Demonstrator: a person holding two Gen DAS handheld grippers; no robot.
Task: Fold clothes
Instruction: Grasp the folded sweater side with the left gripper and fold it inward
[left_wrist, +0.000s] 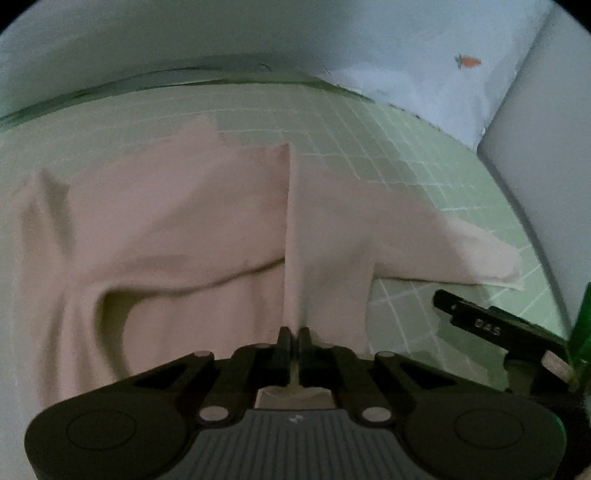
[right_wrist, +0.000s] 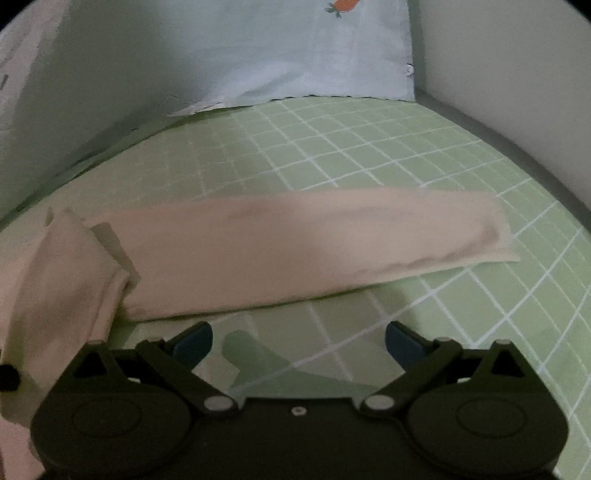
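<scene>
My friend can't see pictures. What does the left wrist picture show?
The left gripper pinches a fold of a pink garment lying on a green checked sheet. The right gripper's tip shows at the right edge.

A green checked bed sheet (right_wrist: 369, 155) carries a pink garment (right_wrist: 280, 243).

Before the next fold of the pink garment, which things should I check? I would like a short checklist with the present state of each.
1. Left tongs shut on the pink garment: ok, fabric is pinched between the fingers.
2. Right tongs open and free: ok, nothing between the fingers.
3. Sleeve lying flat on the green checked sheet: ok, it stretches out straight.
4. Garment body smooth: not ok, folds and a raised ridge show.
5. Pillow apart from the garment: ok.
6. Garment's near hem: cannot tell, hidden under the tongs.
</scene>
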